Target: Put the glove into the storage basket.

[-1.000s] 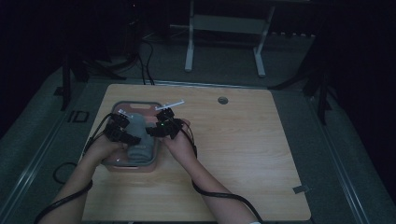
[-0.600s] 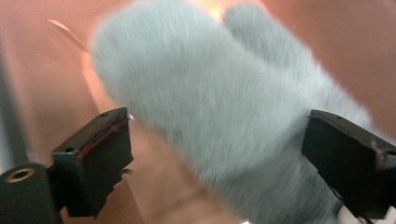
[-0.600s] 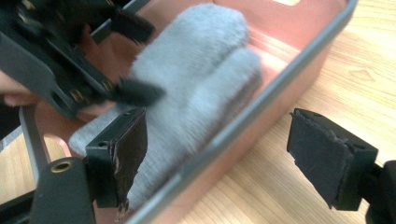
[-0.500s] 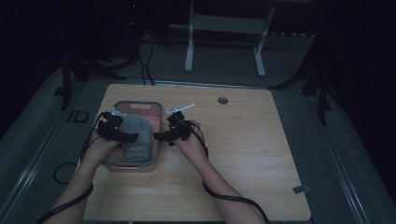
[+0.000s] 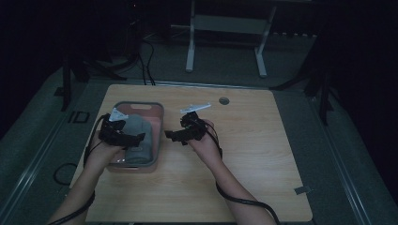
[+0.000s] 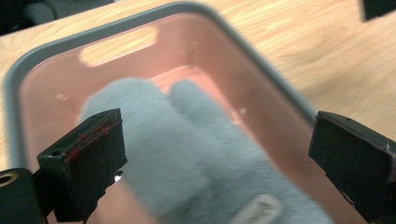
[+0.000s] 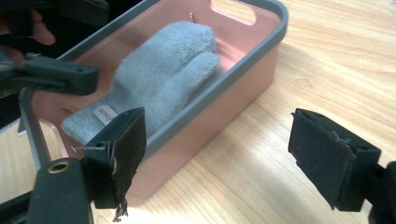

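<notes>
Fluffy grey glove (image 7: 163,65), lying flat in pink bin (image 7: 261,51)

high view: overhead, far | gripper views: close, oblique | shared: bin (image 5: 157,123)

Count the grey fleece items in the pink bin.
1: a folded grey fleece piece, possibly mittens, lies along the pink bin floor. Anything folded beneath it is hidden.

A wooden table (image 5: 263,154) stands on grey floor (image 5: 347,154), white frame legs (image 5: 190,47) behind it.
</notes>
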The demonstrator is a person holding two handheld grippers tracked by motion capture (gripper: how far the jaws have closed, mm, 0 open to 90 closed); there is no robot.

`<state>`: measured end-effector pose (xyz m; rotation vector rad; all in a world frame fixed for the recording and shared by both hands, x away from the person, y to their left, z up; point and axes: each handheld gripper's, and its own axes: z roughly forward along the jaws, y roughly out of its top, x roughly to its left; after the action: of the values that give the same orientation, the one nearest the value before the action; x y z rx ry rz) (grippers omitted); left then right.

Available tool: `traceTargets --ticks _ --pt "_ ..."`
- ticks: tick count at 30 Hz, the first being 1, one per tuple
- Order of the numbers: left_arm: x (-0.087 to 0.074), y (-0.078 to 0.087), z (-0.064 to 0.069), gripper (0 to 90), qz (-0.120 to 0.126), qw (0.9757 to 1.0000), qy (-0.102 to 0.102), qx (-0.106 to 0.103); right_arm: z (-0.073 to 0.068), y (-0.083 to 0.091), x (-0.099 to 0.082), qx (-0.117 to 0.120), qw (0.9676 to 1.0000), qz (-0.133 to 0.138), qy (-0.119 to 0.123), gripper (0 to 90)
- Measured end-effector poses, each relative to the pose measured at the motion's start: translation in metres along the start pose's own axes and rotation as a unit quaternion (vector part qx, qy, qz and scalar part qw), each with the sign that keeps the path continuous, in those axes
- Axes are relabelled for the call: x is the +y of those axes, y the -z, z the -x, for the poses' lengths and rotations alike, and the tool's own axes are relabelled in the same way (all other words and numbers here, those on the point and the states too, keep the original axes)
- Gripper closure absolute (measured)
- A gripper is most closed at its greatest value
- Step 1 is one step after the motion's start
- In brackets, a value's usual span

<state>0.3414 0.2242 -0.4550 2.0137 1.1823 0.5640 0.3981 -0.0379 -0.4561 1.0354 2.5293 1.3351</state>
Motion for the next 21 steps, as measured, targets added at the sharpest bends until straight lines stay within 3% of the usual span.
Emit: traceTargets --ticks 4,10,21 --pt "0.002 0.005 0.022 4.1 0.032 0.9992 -0.007 -0.023 0.003 0.012 -0.007 0.004 0.9998 0.002 0.018 18.2" --pt "0.001 0.005 0.042 4.2 0.056 0.9976 -0.024 -0.034 0.005 0.023 -0.016 0.01 0.9995 0.003 0.03 18.1" --pt "0.001 -0.007 0.086 4.1 0.06 0.9926 -0.058 -0.087 0.017 0.058 -0.04 0.01 0.9987 0.009 0.05 17.9"
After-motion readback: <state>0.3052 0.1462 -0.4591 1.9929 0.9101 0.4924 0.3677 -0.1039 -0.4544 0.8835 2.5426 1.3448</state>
